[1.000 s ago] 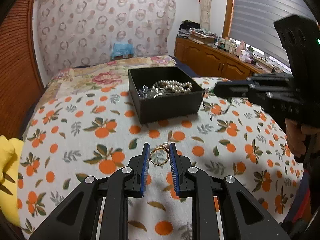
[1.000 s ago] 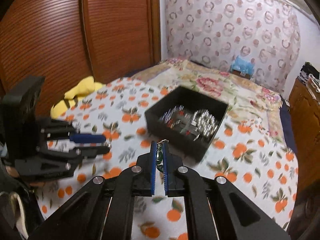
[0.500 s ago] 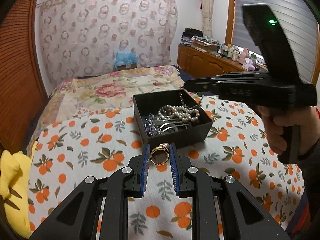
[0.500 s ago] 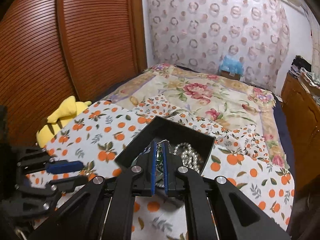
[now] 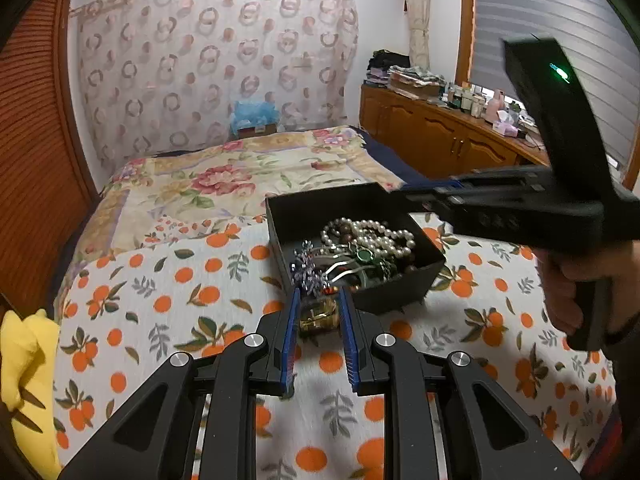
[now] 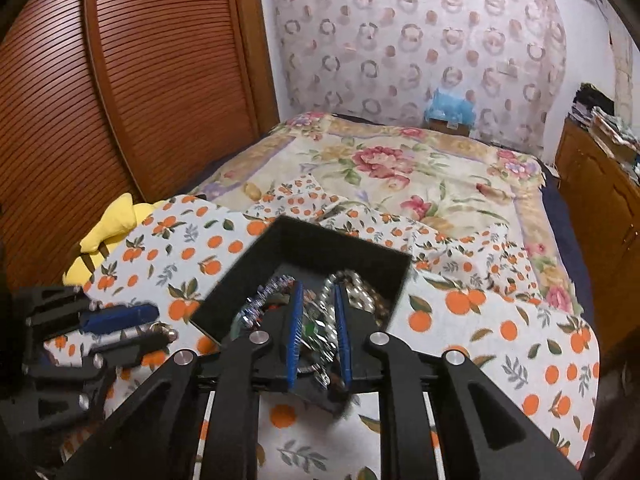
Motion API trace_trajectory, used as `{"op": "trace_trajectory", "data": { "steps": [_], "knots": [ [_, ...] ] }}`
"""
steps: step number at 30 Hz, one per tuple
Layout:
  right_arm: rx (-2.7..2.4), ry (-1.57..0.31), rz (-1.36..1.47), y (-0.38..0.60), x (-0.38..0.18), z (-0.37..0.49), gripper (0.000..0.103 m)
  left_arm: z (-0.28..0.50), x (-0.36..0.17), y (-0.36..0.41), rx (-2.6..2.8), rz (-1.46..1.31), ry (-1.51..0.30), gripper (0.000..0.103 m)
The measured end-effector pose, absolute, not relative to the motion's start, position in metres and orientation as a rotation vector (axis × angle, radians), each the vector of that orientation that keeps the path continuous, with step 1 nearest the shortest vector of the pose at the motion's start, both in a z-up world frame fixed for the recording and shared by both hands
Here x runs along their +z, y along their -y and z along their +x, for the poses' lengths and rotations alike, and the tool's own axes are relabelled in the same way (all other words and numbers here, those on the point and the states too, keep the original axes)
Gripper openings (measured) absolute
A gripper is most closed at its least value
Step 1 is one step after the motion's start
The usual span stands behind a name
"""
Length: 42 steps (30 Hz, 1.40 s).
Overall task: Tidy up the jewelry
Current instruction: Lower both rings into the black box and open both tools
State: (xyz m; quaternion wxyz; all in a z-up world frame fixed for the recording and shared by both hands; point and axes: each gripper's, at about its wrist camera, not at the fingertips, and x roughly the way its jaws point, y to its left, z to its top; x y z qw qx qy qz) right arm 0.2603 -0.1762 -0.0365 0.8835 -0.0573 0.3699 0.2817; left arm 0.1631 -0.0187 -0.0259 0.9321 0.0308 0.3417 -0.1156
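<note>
A black open box [image 5: 320, 202] [image 6: 352, 248] sits on the orange-print bedspread. It holds a pearl necklace [image 5: 372, 234], silver hair pins [image 5: 344, 264], a blue crystal flower [image 5: 306, 266] and a green-stone piece [image 5: 364, 256] [image 6: 316, 330]. My left gripper [image 5: 319, 300] [image 6: 160, 325] is shut on a gold ring [image 5: 318, 320], just short of the box's near wall. My right gripper [image 6: 318, 292] [image 5: 404, 194] hangs over the box. Its jaws are opening, and the green piece lies below them, free of the pads.
A yellow plush toy [image 5: 24, 360] [image 6: 108, 228] lies at the bed's left edge beside a louvred wooden door [image 6: 120, 100]. A wooden dresser [image 5: 440, 140] with bottles runs along the right wall. A floral quilt [image 6: 384, 168] covers the far half of the bed.
The right gripper came over the box and its jaws parted, letting the green piece go into the box. The left gripper moved up to the box with the ring.
</note>
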Motion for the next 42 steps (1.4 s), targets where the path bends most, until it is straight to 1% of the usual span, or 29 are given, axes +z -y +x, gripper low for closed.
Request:
{"op": "trace_trajectory", "data": {
  "steps": [6, 7, 9, 12, 15, 17, 19, 24, 27, 29, 30, 33, 34, 35, 42],
  "knots": [
    [0.566, -0.767, -0.105, 0.202, -0.044, 0.252, 0.018, 0.185, -0.024, 0.028, -0.226, 0.088, -0.700, 0.018],
    [0.564, -0.765, -0.104, 0.205, -0.044, 0.250, 0.018, 0.187, -0.023, 0.030, -0.224, 0.093, -0.699, 0.015],
    [0.561, -0.759, -0.105, 0.211, -0.044, 0.246, 0.018, 0.190, -0.017, 0.031, -0.225, 0.089, -0.690, 0.014],
    [0.559, -0.751, -0.107, 0.218, -0.044, 0.240, 0.018, 0.179, -0.015, 0.027, -0.227, 0.081, -0.684, 0.014],
    [0.563, -0.740, -0.100, 0.228, -0.044, 0.232, 0.018, 0.160, -0.033, 0.020, -0.237, 0.079, -0.724, 0.015],
    [0.565, -0.739, -0.099, 0.231, -0.046, 0.229, 0.018, 0.153, -0.048, 0.020, -0.237, 0.091, -0.762, 0.018],
    [0.562, -0.741, -0.103, 0.230, -0.047, 0.228, 0.018, 0.152, -0.062, 0.021, -0.237, 0.111, -0.791, 0.035],
    [0.563, -0.746, -0.101, 0.230, -0.048, 0.228, 0.018, 0.158, -0.085, 0.025, -0.221, 0.161, -0.864, 0.035],
    [0.566, -0.743, -0.112, 0.227, -0.047, 0.226, 0.018, 0.159, -0.092, 0.026, -0.229, 0.173, -0.876, 0.035],
    [0.567, -0.742, -0.115, 0.227, -0.046, 0.225, 0.018, 0.158, -0.093, 0.028, -0.239, 0.180, -0.877, 0.033],
    [0.566, -0.741, -0.115, 0.227, -0.045, 0.224, 0.018, 0.157, -0.094, 0.028, -0.254, 0.173, -0.879, 0.023],
    [0.567, -0.741, -0.114, 0.227, -0.044, 0.223, 0.018, 0.154, -0.093, 0.032, -0.255, 0.194, -0.874, 0.021],
    [0.568, -0.741, -0.115, 0.228, -0.044, 0.223, 0.018, 0.153, -0.092, 0.033, -0.259, 0.197, -0.872, 0.017],
    [0.569, -0.740, -0.116, 0.228, -0.044, 0.223, 0.018, 0.151, -0.090, 0.033, -0.264, 0.188, -0.864, 0.009],
    [0.580, -0.736, -0.125, 0.225, -0.042, 0.218, 0.018, 0.146, -0.053, 0.036, -0.280, 0.141, -0.783, 0.009]
  ]
}}
